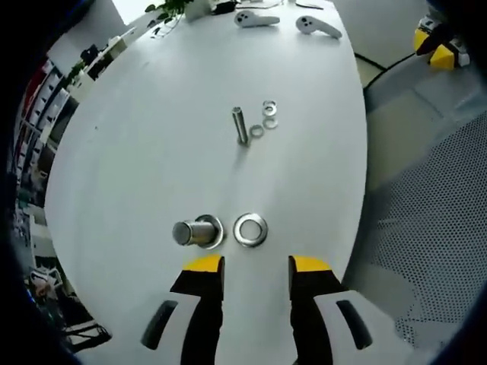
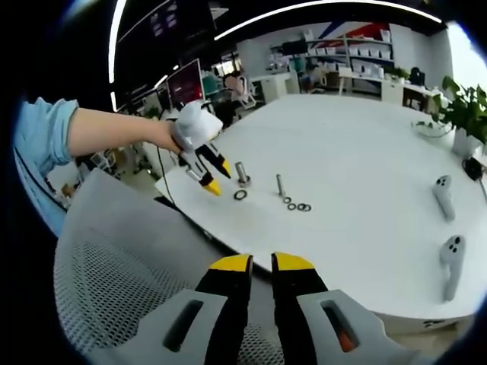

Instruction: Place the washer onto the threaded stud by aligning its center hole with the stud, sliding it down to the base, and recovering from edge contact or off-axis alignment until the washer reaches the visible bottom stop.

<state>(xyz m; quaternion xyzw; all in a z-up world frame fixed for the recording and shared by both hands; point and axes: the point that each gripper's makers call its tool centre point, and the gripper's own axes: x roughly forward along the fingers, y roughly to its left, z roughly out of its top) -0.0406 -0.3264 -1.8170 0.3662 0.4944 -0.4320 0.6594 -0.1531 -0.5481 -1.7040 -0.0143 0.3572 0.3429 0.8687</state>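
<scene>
While the left gripper (image 1: 256,266) hovers with its yellow-tipped jaws wide apart and empty just before the flat steel washer (image 1: 250,230), the step in hand looks like the approach to pick it up; the washer lies on the white round table (image 1: 152,152) just beside the short thick steel stud on its round base (image 1: 195,232), not touching it. Next, I judge, the jaws must close on the washer's rim and carry its hole over the stud. The right gripper (image 2: 261,268), nearly closed and holding nothing, waits over a grey mesh chair (image 2: 114,274); no containers are seen, only a slim bolt (image 1: 240,125) with three small washers (image 1: 267,118) farther away.
</scene>
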